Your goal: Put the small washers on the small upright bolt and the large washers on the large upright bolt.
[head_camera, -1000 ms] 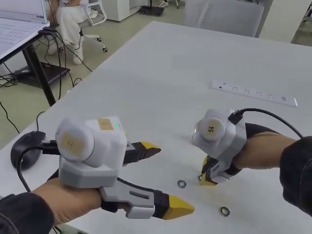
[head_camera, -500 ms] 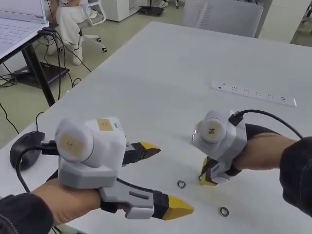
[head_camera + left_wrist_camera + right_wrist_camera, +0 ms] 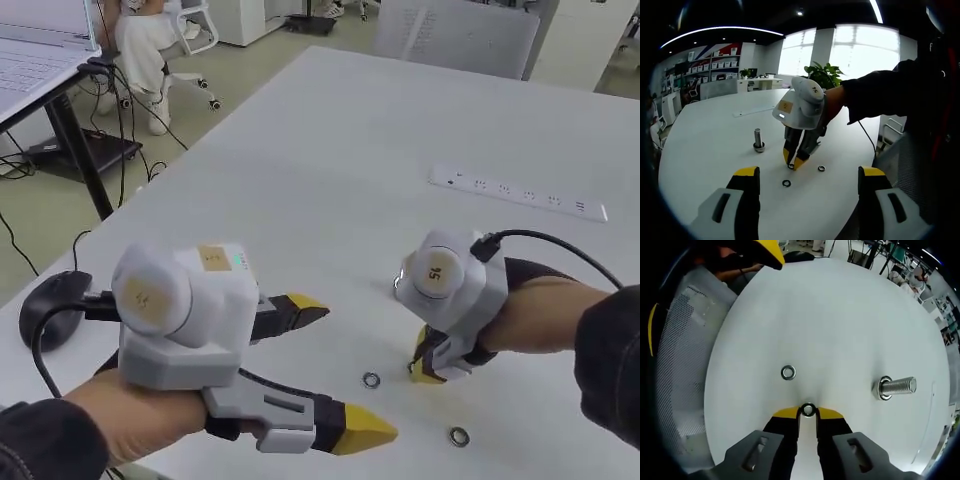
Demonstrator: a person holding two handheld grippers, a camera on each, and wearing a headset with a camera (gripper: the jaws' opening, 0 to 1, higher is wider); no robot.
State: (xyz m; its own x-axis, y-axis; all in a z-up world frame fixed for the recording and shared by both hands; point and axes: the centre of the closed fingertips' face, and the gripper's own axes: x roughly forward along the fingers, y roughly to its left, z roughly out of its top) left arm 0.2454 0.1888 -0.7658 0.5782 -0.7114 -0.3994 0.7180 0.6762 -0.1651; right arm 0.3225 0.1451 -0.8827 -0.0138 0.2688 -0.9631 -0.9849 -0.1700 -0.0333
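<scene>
1. The left gripper, at 7 o'clock in the frame, has its yellow-tipped fingers spread wide over the white table.
2. The right gripper, at 4 o'clock, points down, its fingers close together at the tabletop.
3. One washer lies near its 9 o'clock, and a second washer at its 5 o'clock.
4. A power strip lies well apart at its 1 o'clock.

Beyond the left gripper, bright windows and what may be a potted plant (white table beneath it).

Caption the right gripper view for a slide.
Right gripper pinching a washer on the white table, a second washer just beyond, an upright bolt to the side.
</scene>
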